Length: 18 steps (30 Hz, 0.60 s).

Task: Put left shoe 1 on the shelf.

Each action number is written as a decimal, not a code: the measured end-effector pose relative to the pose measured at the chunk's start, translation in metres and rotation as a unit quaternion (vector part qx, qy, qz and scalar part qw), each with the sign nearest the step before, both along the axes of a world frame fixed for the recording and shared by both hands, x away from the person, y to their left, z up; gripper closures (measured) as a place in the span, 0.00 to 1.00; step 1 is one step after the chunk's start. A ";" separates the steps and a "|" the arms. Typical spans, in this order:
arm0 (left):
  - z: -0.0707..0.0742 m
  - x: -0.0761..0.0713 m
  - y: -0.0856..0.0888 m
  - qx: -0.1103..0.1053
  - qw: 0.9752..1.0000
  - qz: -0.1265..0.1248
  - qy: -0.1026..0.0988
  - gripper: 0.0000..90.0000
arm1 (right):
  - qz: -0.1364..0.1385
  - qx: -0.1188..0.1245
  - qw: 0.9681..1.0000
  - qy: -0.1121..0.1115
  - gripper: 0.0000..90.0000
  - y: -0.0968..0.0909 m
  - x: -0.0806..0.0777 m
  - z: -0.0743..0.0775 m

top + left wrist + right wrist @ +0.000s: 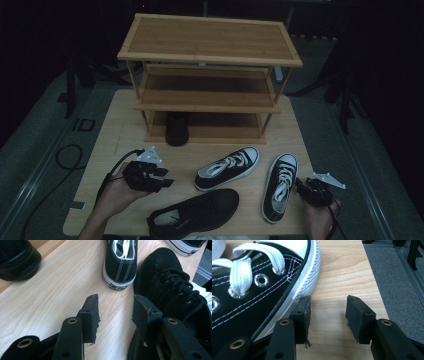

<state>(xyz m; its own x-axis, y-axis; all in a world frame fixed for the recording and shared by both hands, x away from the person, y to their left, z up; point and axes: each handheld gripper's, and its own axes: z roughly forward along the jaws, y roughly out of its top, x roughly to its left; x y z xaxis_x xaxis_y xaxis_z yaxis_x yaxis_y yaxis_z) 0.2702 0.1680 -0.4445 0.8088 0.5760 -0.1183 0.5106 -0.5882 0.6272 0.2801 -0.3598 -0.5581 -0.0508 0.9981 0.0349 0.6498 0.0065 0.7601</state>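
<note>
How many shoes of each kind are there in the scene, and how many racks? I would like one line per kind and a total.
Black canvas sneakers with white laces: 2
All-black mesh sneaker: 1
Dark shoe on the bottom shelf of the rack: 1
Wooden three-shelf rack: 1
Total: 5 things, 4 of them shoes

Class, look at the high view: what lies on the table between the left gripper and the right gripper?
In the high view, two shoes lie between the left gripper and the right gripper: a black-and-white sneaker and a second black-and-white sneaker.
</note>
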 end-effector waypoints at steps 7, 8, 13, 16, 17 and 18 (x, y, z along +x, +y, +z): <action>0.007 -0.013 -0.007 0.004 1.000 -0.020 -0.005 0.62 | 0.000 0.001 1.000 0.000 0.60 0.000 0.000 0.000; 0.008 -0.016 -0.009 0.005 1.000 -0.024 -0.004 0.62 | 0.000 0.001 1.000 0.000 0.60 0.000 0.000 0.000; 0.005 -0.030 -0.015 0.014 0.999 -0.044 -0.004 0.61 | 0.000 0.001 1.000 0.000 0.60 0.000 0.000 0.000; 0.003 -0.035 -0.015 0.017 0.999 -0.047 0.001 0.61 | 0.000 0.001 1.000 0.000 0.60 0.000 0.000 0.000; 0.003 -0.036 -0.015 0.018 0.999 -0.049 0.003 0.61 | 0.000 0.001 1.000 0.000 0.60 0.000 0.000 0.000; 0.002 -0.037 -0.015 0.019 0.999 -0.051 0.004 0.61 | 0.000 0.001 1.000 0.000 0.60 0.000 0.000 0.000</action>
